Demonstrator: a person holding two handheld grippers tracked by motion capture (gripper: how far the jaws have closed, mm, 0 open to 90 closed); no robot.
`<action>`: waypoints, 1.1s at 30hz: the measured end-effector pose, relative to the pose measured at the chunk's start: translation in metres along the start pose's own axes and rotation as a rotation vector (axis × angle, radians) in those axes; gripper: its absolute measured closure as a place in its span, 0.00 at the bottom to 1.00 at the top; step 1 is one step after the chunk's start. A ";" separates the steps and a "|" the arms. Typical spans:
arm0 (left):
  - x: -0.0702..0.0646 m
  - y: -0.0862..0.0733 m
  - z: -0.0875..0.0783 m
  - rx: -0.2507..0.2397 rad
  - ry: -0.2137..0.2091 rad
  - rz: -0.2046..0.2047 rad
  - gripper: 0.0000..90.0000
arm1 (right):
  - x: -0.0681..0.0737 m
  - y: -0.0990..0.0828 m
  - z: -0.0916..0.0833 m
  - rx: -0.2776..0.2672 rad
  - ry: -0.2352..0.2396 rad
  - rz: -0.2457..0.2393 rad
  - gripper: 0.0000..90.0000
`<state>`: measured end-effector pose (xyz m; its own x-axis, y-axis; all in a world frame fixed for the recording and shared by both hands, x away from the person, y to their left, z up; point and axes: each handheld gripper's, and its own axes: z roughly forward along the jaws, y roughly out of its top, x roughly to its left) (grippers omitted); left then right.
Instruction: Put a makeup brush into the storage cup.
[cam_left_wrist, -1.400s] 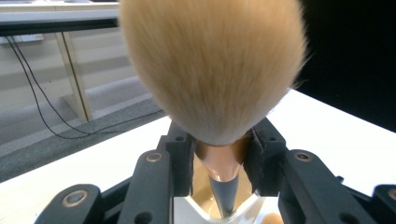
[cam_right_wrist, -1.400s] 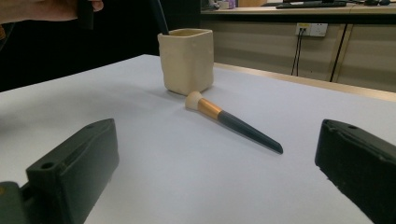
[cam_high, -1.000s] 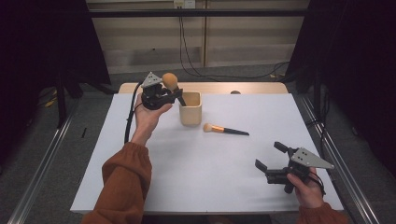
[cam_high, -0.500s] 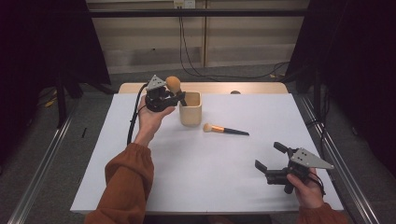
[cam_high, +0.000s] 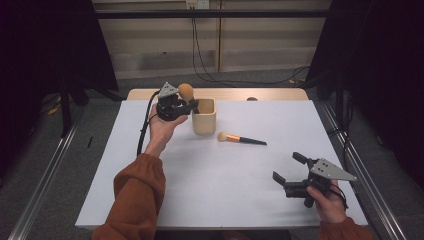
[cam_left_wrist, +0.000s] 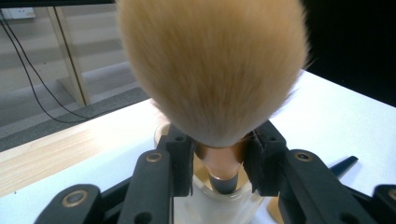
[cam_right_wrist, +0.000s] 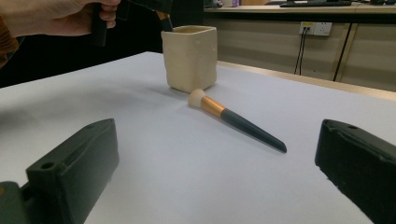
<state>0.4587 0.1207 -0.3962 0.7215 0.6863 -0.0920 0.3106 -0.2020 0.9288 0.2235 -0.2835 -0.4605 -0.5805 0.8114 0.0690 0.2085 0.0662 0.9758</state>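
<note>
Gripping the fluffy brush (cam_left_wrist: 212, 70) by its copper collar, my left claw (cam_high: 186, 104) is holding it above the cup (cam_high: 204, 116), while my right claw (cam_high: 289, 171) is resting wide open on the desk (cam_high: 225, 190).

Cup (cam_high: 204, 115) sitting on worktop (cam_high: 150, 200), far of centre, slightly left. Small brush (cam_high: 241, 139) lying flat on worktop just near-right of cup, head toward cup, handle pointing right. Left gripper (cam_high: 186, 102) hovering at cup's left rim, jaws clamping big brush (cam_left_wrist: 212, 70) upright, its handle dipping into cup. Right gripper (cam_high: 289, 170) sitting near right corner, well apart from small brush, jaws spread, facing cup.
</note>
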 end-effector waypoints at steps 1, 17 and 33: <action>0.000 -0.001 0.001 -0.004 -0.002 -0.002 0.73 | 0.000 0.000 0.000 0.000 -0.001 0.000 0.00; 0.001 -0.006 0.003 0.021 -0.002 -0.023 0.71 | 0.001 0.000 0.001 0.001 0.003 -0.001 0.00; 0.003 -0.009 -0.004 -0.003 0.029 -0.082 0.19 | 0.001 0.000 0.000 0.000 0.001 -0.002 0.00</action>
<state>0.4558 0.1275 -0.4038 0.6758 0.7200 -0.1575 0.3659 -0.1422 0.9197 0.2233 -0.2827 -0.4607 -0.5816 0.8107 0.0671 0.2075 0.0681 0.9759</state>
